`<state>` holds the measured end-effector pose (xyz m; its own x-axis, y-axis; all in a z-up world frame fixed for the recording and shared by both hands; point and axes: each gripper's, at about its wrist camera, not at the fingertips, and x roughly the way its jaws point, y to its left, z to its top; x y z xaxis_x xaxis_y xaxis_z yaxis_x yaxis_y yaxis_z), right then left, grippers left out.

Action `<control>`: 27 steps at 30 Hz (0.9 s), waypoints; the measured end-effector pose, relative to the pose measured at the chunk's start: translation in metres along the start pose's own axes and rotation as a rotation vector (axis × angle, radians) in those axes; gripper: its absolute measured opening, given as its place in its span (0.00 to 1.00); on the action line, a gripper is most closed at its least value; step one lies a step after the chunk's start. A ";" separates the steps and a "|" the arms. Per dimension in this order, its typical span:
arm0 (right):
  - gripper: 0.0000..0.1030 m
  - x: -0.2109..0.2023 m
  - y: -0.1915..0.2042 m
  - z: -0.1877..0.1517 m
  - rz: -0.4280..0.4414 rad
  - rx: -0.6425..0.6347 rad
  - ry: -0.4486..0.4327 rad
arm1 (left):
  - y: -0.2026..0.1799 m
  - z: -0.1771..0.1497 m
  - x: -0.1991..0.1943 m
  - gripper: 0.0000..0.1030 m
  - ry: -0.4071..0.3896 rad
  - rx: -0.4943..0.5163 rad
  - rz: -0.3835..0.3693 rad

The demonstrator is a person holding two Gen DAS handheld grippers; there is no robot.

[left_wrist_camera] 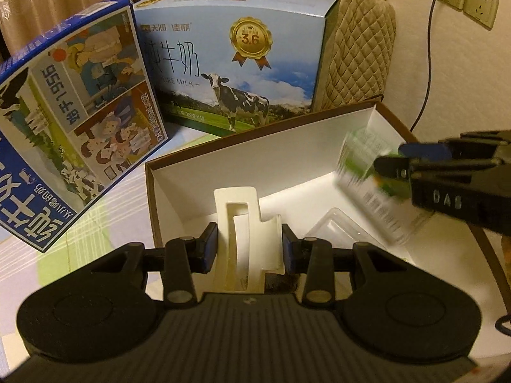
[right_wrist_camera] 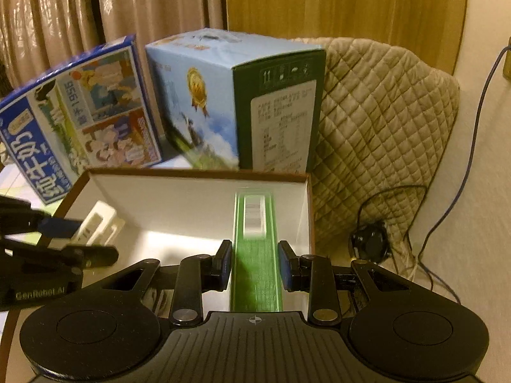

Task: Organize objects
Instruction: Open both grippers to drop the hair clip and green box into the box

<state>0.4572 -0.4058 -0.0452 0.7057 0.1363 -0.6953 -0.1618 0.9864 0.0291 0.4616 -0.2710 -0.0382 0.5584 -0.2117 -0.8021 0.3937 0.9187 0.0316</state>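
Objects for sorting are partly in hand and partly in place: nearest the left wrist camera, the left gripper (left_wrist_camera: pixel 250 245) has its jaws closed on a cream plastic insert (left_wrist_camera: pixel 246 239), held upright over the near part of the open box (left_wrist_camera: pixel 179 185). Beside it, the right gripper (right_wrist_camera: pixel 254 263) has its jaws closed narrow on a green and white carton (right_wrist_camera: pixel 255 255), which is blurred in both views and hangs above the box's right side, close to the right wall; I cannot tell whether it touches the floor of the box. On the white floor of the box lies a clear plastic tray (left_wrist_camera: pixel 335 229), the only item I can see already resting inside. Beyond the box's far wall stand a dark blue milk case (left_wrist_camera: pixel 73 102), tilted, and just beside it a light blue milk case (left_wrist_camera: pixel 242 63) with a cow printed on it, both outside the box. Behind those are a quilted cover (right_wrist_camera: pixel 377 121) and curtains. I judge the task to be in its early-to-middle part: two items are being carried over the box but neither is released, and whether the milk cases also need arranging cannot be told.
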 end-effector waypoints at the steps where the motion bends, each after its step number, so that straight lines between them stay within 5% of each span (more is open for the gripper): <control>1: 0.26 0.001 -0.001 0.002 0.001 0.001 -0.001 | 0.000 0.001 0.002 0.34 0.002 0.000 0.000; 14: 0.27 -0.003 -0.006 -0.002 0.033 0.010 0.016 | -0.003 0.008 0.015 0.34 0.000 0.007 0.007; 18: 0.31 -0.009 -0.004 -0.006 0.053 0.004 0.022 | -0.003 0.011 0.010 0.61 -0.039 0.010 0.014; 27: 0.52 -0.049 0.003 -0.022 0.119 0.021 0.014 | 0.008 0.005 -0.023 0.76 -0.073 -0.038 -0.011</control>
<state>0.4073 -0.4119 -0.0268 0.6726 0.2509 -0.6962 -0.2291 0.9651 0.1265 0.4556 -0.2601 -0.0166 0.6063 -0.2442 -0.7568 0.3728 0.9279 -0.0008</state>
